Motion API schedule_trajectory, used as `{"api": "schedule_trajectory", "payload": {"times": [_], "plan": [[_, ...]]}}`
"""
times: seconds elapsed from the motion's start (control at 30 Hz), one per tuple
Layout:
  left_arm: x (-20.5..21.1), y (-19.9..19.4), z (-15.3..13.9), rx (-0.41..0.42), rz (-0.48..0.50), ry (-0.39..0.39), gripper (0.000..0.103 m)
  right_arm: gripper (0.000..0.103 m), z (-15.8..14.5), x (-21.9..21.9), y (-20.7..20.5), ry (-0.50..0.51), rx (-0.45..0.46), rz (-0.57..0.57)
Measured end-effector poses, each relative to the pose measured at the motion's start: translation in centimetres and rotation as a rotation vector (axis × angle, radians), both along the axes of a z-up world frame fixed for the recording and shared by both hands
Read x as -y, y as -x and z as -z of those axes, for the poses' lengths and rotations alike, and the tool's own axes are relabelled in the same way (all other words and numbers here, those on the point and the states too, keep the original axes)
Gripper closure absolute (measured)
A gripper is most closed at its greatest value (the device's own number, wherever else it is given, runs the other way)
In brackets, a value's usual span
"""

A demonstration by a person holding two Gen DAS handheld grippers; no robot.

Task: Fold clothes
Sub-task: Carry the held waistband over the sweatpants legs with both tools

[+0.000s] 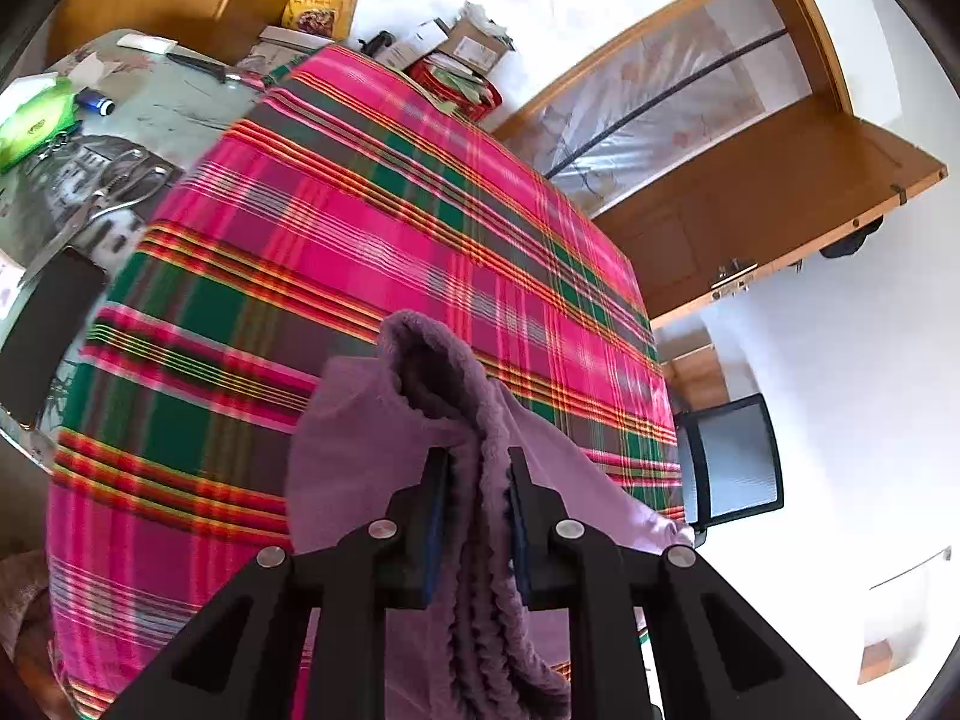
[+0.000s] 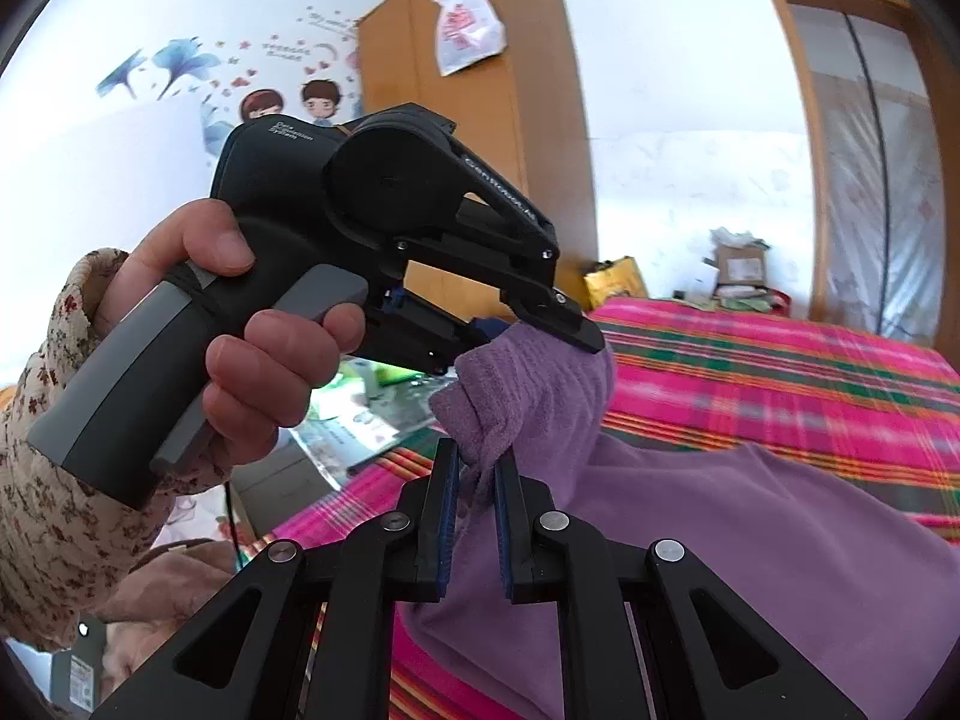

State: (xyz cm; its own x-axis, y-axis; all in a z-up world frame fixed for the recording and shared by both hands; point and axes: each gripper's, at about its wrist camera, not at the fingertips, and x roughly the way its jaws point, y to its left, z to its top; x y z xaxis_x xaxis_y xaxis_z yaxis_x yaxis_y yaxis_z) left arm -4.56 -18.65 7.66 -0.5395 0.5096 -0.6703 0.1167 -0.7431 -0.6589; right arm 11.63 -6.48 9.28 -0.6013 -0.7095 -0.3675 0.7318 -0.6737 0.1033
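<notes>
My left camera sits just behind my left claw [image 1: 478, 468] and looks steeply down its fingers at the plaid bed [image 1: 360, 228], which fills mid-frame, with a cluttered table [image 1: 150, 108] at upper left and a door [image 1: 780, 204] at upper right. My right camera rides behind my right claw [image 2: 478, 462] and looks flatter, with my left claw [image 2: 570, 324] and hand [image 2: 240, 324] very near at left and a wardrobe [image 2: 480, 120] behind. Both views share the purple cloth [image 1: 432, 384] [image 2: 720, 510], the bed [image 2: 780, 372] and the doorway [image 2: 864, 150].
</notes>
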Motion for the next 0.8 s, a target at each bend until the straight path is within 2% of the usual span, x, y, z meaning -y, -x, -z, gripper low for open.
{"api": "schedule_trajectory", "payload": {"times": [0.5,0.8], "plan": [[-6.9,2.1,-0.4,0.036,0.11,0.049,0.084,0.091,0.0,-5.8,-0.3,0.032,0.032,0.117],[-11.3,3.8,0.9,0.084,0.171,0.095,0.083,0.091,1.3,-9.2,0.1,0.04,0.087,0.177]]}}
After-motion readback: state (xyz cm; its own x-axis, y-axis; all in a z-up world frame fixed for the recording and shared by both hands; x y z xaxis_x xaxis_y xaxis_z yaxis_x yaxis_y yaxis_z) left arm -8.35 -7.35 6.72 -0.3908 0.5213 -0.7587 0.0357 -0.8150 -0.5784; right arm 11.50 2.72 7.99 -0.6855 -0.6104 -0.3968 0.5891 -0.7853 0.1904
